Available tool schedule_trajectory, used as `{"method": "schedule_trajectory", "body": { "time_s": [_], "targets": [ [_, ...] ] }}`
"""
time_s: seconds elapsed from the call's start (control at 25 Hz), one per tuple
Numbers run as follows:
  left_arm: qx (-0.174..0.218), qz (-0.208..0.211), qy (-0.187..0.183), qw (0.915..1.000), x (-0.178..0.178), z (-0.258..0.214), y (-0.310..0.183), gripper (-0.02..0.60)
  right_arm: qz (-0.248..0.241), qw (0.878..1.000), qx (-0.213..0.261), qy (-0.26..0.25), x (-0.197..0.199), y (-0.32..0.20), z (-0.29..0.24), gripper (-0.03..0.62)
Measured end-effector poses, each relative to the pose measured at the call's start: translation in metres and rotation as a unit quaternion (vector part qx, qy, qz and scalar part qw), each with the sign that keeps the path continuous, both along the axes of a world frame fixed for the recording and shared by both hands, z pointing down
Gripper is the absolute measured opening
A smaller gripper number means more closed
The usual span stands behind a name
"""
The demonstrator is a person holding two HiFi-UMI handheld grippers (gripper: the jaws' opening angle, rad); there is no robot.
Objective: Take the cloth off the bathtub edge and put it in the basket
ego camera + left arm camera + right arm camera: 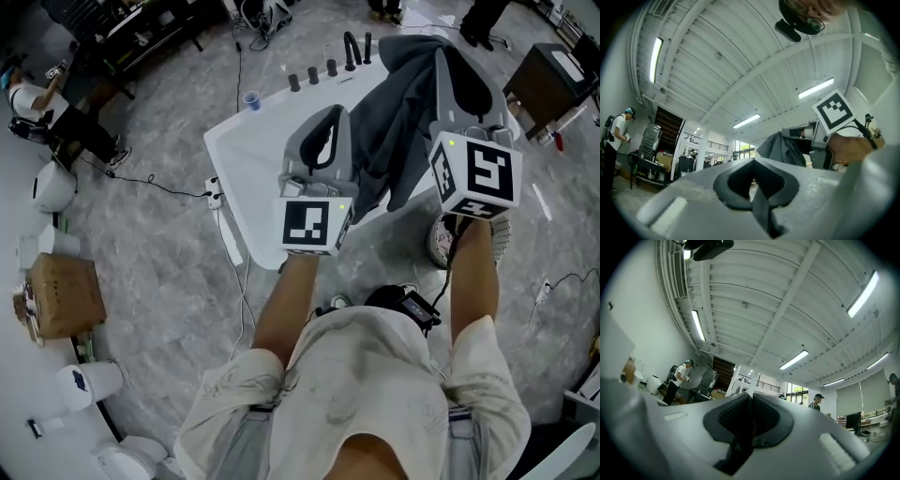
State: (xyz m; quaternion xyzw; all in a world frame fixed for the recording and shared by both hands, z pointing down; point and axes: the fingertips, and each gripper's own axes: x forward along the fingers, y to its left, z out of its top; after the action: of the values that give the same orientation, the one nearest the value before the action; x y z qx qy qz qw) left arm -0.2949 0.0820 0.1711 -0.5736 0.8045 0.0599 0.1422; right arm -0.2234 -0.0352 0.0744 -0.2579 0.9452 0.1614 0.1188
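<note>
A dark grey cloth [394, 131] hangs in the air over the white bathtub [253, 159]. It drapes down from my right gripper [459, 80], which is shut on it. In the right gripper view a dark fold of cloth [740, 446] is pinched between the closed pads of the right gripper [749, 418]. My left gripper [326, 112] is raised just left of the cloth, its jaws closed with nothing between them. From the left gripper [752, 185] I see the cloth [785, 147] hanging at the right. A round basket [439, 242] stands on the floor, partly hidden under my right arm.
Dark taps [328, 66] and a blue cup [250, 98] stand on the tub's far rim. A power strip [217, 197] with cables lies on the floor by the tub's left edge. A cardboard box [61, 295] sits far left, and a dark cabinet [553, 75] at the top right.
</note>
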Motion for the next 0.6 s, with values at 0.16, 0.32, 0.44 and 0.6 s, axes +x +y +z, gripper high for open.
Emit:
{"method": "schedule_trajectory", "body": {
  "time_s": [0.16,0.32,0.44,0.6],
  "targets": [
    [-0.007,0.026,0.002,0.9996,0.022,0.000,-0.028,0.000,0.018,1.000,-0.016,0.007,0.022,-0.025,0.007,0.032],
    [-0.013,0.052,0.001,0.9986,0.042,-0.001,-0.057,0.000,0.044,0.999,-0.028,0.006,0.049,-0.053,0.012,0.032],
    [-0.010,0.064,0.000,0.9979,0.061,-0.002,-0.088,0.000,0.061,0.998,-0.026,0.003,0.074,-0.085,0.009,0.032],
    [-0.016,0.088,-0.007,0.9959,0.086,-0.001,-0.133,0.000,0.090,0.996,-0.024,-0.004,0.107,-0.130,0.005,0.032]
  ]
}}
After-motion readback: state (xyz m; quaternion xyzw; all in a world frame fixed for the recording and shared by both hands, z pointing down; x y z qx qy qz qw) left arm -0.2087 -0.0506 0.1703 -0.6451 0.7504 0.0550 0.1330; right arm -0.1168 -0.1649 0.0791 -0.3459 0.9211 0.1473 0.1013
